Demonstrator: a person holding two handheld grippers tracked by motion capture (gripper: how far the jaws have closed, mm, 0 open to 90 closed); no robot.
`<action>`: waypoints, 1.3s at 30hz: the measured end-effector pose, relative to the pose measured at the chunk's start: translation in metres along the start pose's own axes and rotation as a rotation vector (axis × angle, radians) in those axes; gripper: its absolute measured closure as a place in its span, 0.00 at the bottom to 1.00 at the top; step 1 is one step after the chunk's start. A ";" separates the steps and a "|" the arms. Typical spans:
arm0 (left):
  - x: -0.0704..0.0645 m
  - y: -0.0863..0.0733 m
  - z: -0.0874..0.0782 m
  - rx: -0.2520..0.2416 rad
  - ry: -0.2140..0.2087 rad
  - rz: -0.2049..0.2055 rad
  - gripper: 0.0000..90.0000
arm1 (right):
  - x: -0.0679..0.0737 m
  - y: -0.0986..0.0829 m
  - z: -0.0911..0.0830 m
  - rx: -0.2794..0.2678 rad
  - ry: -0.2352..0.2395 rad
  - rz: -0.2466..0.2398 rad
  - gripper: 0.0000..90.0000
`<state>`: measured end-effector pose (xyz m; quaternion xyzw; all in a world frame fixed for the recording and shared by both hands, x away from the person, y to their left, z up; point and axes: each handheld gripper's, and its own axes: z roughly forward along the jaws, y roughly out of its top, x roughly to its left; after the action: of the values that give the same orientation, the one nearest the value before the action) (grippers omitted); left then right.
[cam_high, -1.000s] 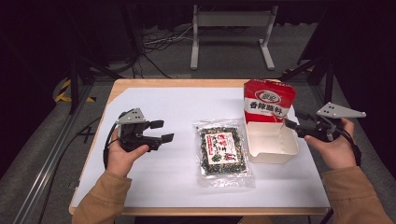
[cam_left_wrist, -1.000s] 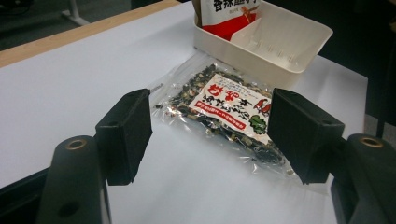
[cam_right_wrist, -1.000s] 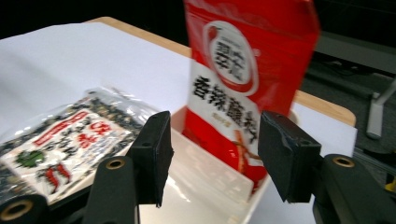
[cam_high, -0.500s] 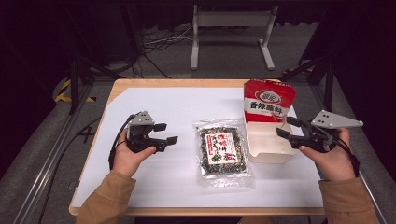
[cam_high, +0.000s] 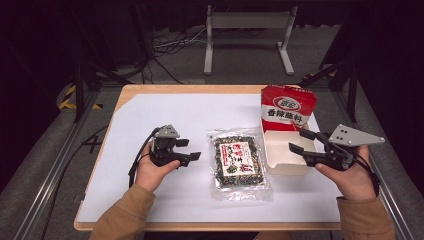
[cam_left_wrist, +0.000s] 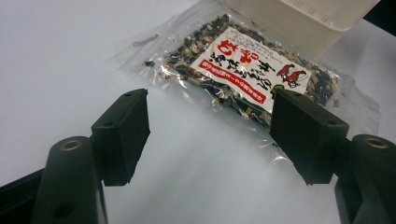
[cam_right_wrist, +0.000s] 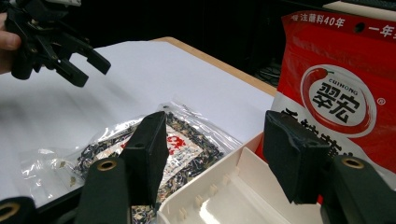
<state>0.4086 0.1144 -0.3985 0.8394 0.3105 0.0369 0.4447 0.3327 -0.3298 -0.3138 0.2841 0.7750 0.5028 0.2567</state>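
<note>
A clear packet of dark dried food with a red and white label (cam_high: 238, 161) (cam_left_wrist: 252, 70) (cam_right_wrist: 154, 149) lies flat at the table's middle. My left gripper (cam_high: 187, 149) (cam_left_wrist: 210, 135) hovers just left of it, open and empty, jaws pointing at the packet. A white plastic tray (cam_high: 287, 156) (cam_right_wrist: 233, 196) (cam_left_wrist: 299, 18) sits right of the packet, with a red printed bag (cam_high: 289, 107) (cam_right_wrist: 341, 93) standing at its far end. My right gripper (cam_high: 301, 140) (cam_right_wrist: 219, 154) is open over the tray's right side, holding nothing.
White paper (cam_high: 200, 115) covers most of the wooden tabletop (cam_high: 165, 89). Dark floor with cables and a metal stand (cam_high: 245, 30) lies beyond the far edge. In the right gripper view, the other hand's gripper (cam_right_wrist: 60, 51) hangs at upper left.
My left gripper has moved right, toward the packet. My right gripper has shifted slightly left and nearer, over the tray's edge. Both stay open.
</note>
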 end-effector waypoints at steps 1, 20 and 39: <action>-0.001 0.000 0.004 0.021 0.004 0.000 0.32 | 0.001 0.000 0.001 -0.003 0.001 -0.009 0.45; -0.005 -0.006 0.047 0.153 -0.097 -0.077 0.33 | 0.015 0.002 0.009 0.005 0.077 -0.069 0.44; -0.005 -0.006 0.066 0.195 -0.137 -0.103 0.30 | 0.016 0.001 0.012 0.012 0.091 -0.059 0.44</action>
<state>0.4237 0.0659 -0.4419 0.8622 0.3240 -0.0739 0.3824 0.3292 -0.3106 -0.3186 0.2397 0.7967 0.5029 0.2343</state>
